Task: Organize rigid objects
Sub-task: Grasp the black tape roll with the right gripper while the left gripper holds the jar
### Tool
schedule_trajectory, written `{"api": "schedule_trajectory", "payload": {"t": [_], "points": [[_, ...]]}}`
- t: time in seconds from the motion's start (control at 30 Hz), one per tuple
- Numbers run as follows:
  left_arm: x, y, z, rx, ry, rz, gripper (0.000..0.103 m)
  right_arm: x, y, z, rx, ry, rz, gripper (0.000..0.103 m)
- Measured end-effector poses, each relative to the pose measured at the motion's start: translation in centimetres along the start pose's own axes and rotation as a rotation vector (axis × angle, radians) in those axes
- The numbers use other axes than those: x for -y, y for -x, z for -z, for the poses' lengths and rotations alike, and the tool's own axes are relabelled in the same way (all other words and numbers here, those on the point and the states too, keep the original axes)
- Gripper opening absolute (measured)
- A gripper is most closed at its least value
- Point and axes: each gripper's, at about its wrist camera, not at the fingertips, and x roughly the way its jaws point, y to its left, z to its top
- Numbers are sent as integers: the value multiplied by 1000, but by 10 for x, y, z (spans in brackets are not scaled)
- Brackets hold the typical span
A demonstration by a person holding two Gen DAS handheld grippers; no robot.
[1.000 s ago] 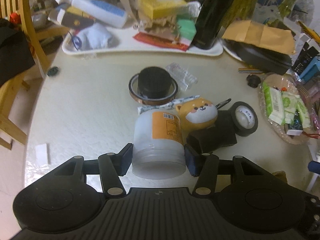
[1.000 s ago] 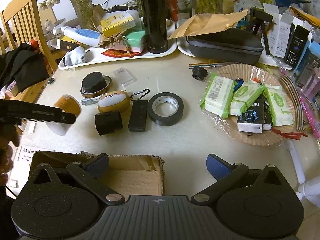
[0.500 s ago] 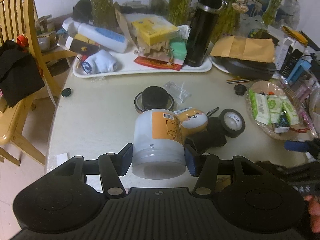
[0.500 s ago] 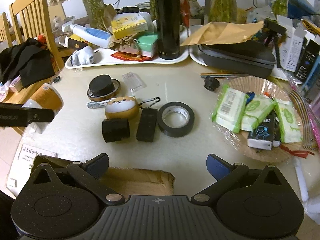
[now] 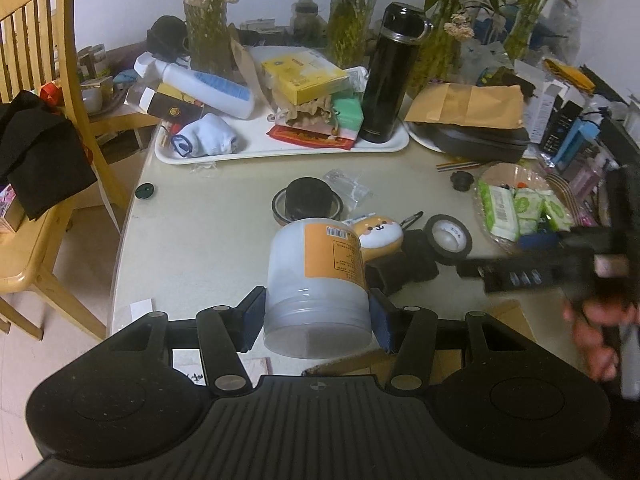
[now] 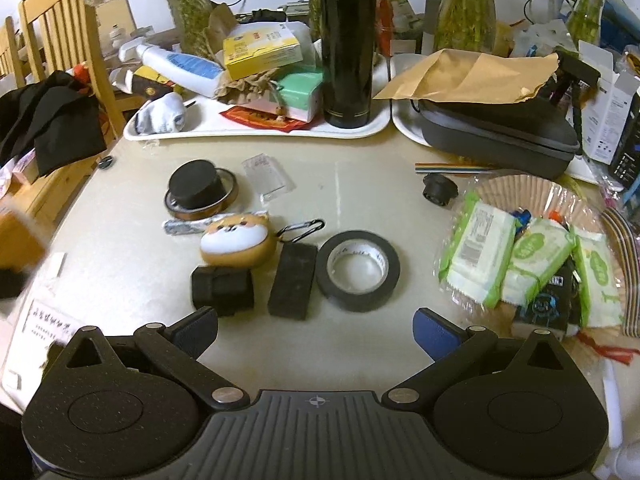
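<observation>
Right now the left gripper (image 5: 316, 312) is clamped on the translucent white plastic jar with an orange label (image 5: 316, 280), held above the near table edge, long axis running away along the fingers. The right gripper (image 6: 316, 330) hangs spread and empty, nearer the flat black rectangular block (image 6: 293, 280), which lies lengthwise just ahead; the black tape roll (image 6: 360, 270) is just right of the block.

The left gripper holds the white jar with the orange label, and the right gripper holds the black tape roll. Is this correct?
Not fully. The left gripper does hold the white jar, but the right gripper is open and empty; the black tape roll lies on the table, as the right wrist view shows.
</observation>
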Motion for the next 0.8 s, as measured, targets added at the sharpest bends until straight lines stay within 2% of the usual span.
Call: {"api": "schedule_trajectory", "payload": {"t": [0.2, 0.27, 0.43, 0.8], "points": [[-4, 7, 7, -3, 7, 20, 53, 9, -25, -13, -29, -16, 20, 101], [-5, 9, 9, -2, 10, 23, 53, 10, -33, -17, -42, -16, 9, 96], [-8, 12, 13, -5, 19, 29, 53, 11, -50, -25, -58, -13, 26, 94], [-10, 18, 17, -12, 30, 40, 53, 36, -84, -44, -88, -135, 49, 91]]}}
